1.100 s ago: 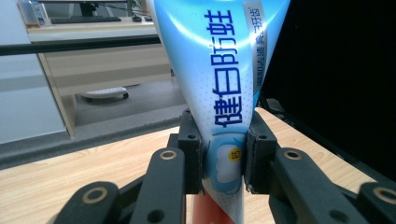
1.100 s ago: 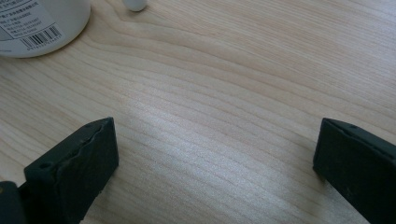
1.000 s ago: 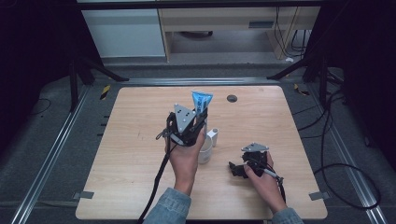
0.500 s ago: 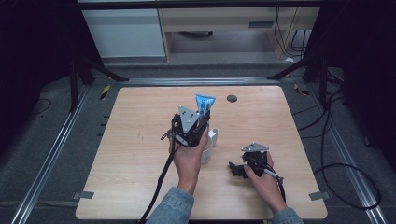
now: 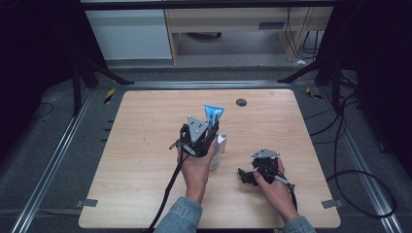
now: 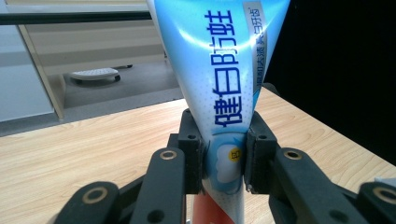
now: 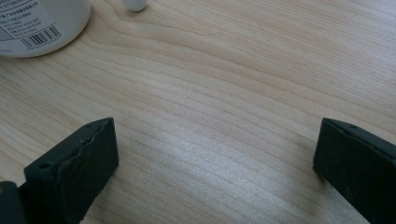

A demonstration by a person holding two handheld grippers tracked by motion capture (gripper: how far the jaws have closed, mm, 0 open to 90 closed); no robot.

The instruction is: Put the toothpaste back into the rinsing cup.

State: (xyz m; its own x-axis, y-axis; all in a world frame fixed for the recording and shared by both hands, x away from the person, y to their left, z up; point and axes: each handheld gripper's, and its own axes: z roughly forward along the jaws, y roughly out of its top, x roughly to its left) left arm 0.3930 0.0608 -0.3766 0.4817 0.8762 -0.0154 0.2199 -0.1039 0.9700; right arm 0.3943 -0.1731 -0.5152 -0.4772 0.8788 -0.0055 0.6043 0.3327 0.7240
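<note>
The blue and white tube (image 6: 224, 84) is pinched between the jaws of the left gripper (image 6: 224, 158), which press on its narrow lower part just above an orange-red band; the wide flat end stands upward with dark blue printing along it. From above, the tube (image 5: 213, 114) rises from the left gripper (image 5: 201, 133) over the middle of the worktop (image 5: 145, 121), tilted toward the far edge. Compared with one second ago, the tube and the left hand (image 5: 197, 167) have shifted slightly to the right and a little nearer the person, and the tube now leans more to the right; the change over the last half second is small. A white bottle (image 5: 219, 148) stands on the worktop just right of the left hand, partly hidden by it, in the same place as before. In the right gripper view the base of the bottle (image 7: 39, 23) with a barcode label sits at the upper left, and a small white object (image 7: 136, 4) lies beside it, cut by the top edge. The right gripper (image 5: 248, 175) is held low over the worktop near the person's side, jaws spread wide with only bare wood between them (image 7: 215, 154); its position matches both earlier frames. A small dark round item (image 5: 241, 102) lies near the far edge, unmoved.
</note>
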